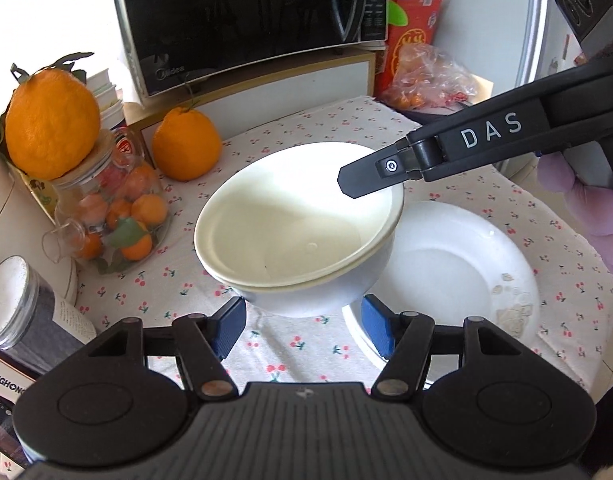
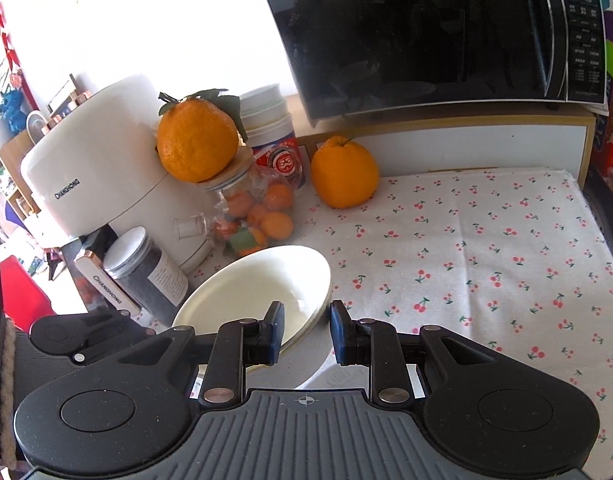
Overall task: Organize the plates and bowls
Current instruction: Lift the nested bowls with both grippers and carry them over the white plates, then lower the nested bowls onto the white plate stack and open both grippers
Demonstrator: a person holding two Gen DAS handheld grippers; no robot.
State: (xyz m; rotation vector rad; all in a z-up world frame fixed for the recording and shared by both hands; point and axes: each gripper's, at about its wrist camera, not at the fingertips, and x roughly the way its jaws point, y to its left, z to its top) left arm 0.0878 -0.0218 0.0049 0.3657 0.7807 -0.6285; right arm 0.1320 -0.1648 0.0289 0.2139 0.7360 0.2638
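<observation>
Two stacked white bowls (image 1: 294, 228) are tilted and raised above the cherry-print tablecloth (image 1: 306, 344). A white plate (image 1: 458, 276) lies on the cloth to their right. My left gripper (image 1: 302, 328) is open, its blue pads on either side of the lower bowl's base without touching it. My right gripper (image 1: 370, 178) comes in from the upper right, its jaw at the bowls' far rim. In the right wrist view my right gripper (image 2: 306, 330) straddles the rim of the stacked bowls (image 2: 258, 288), one blue pad inside and one outside, with gaps showing.
A glass jar of small oranges (image 1: 118, 208) with a big orange on its lid stands left. Another orange (image 1: 186, 144) sits behind the bowls. A microwave (image 1: 246, 20) is on a shelf at the back. A white appliance (image 2: 94, 168) and a dark canister (image 2: 146, 268) stand left.
</observation>
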